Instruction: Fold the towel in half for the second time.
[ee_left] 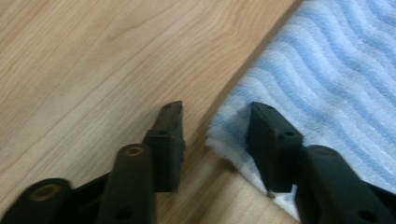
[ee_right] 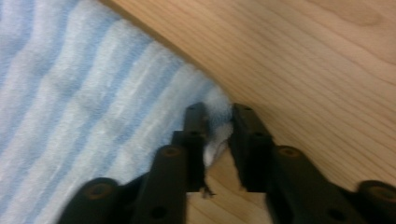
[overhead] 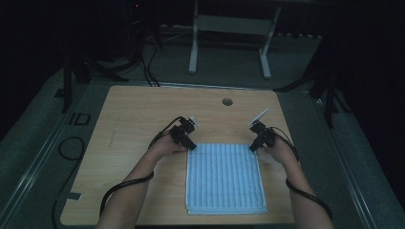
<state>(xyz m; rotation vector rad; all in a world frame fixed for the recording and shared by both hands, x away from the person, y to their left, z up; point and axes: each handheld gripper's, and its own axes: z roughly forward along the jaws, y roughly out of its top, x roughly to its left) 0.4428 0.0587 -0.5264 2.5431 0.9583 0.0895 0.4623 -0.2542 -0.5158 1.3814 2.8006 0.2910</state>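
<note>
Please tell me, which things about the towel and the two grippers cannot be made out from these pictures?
- Left gripper, left gripper view: open astride the towel corner; touch is unclear, blurred.
- Right gripper, right gripper view: jaws pinch the towel corner; depth of grip is hidden by them.
- Towel, high view: number of folded layers is too small and dim.
- Hole in the table, high view: its inside is too small.

Fluffy terry towel (overhead: 224,177); matt wood-grain table (overhead: 138,109).

left gripper (ee_left: 215,135): jaws apart, angled down | right gripper (ee_right: 218,140): jaws pinched nearly together | both forearms extended forward
</note>
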